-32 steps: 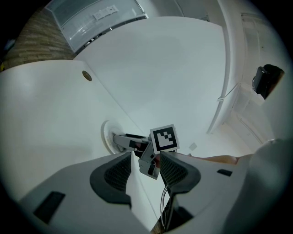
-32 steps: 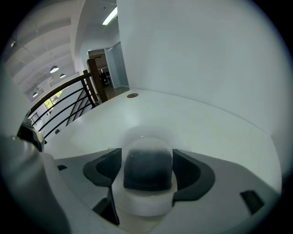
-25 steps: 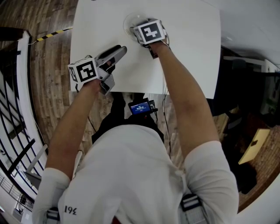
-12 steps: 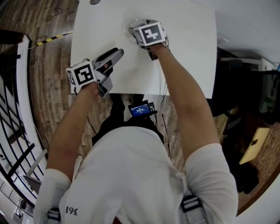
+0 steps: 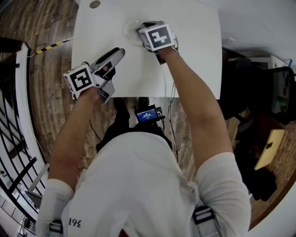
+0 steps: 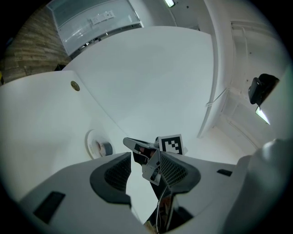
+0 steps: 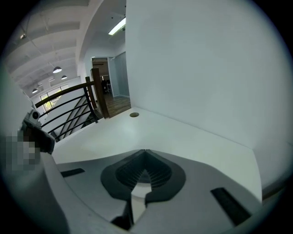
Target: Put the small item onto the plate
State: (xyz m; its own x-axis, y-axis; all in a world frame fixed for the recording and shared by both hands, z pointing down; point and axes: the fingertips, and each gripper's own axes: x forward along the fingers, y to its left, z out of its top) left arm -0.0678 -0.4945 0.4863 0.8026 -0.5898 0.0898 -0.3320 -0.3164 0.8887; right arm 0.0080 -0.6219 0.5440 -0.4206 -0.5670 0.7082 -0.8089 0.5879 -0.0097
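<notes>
A round white plate [image 5: 128,28] lies on the white table [image 5: 194,55]. In the left gripper view the plate [image 6: 91,137] holds a small grey-blue item [image 6: 106,148]. My right gripper [image 5: 141,30] hangs above the plate's right side, tilted down. Its jaws have just been closing and now meet tip to tip with nothing between them [image 7: 145,151]. From the left gripper view its pointed jaws [image 6: 130,143] reach toward the plate. My left gripper [image 5: 120,51] stands level near the table's front left, jaws apart and empty [image 6: 144,159].
A small round grommet [image 5: 95,3] sits in the table's far left corner [image 7: 133,114]. A white wall backs the table. A dark railing [image 5: 18,139] and wooden floor lie to the left. A lit device [image 5: 149,114] hangs at the person's chest.
Both grippers have lifted a little above the table. More of the plate now shows to the left of the right gripper.
</notes>
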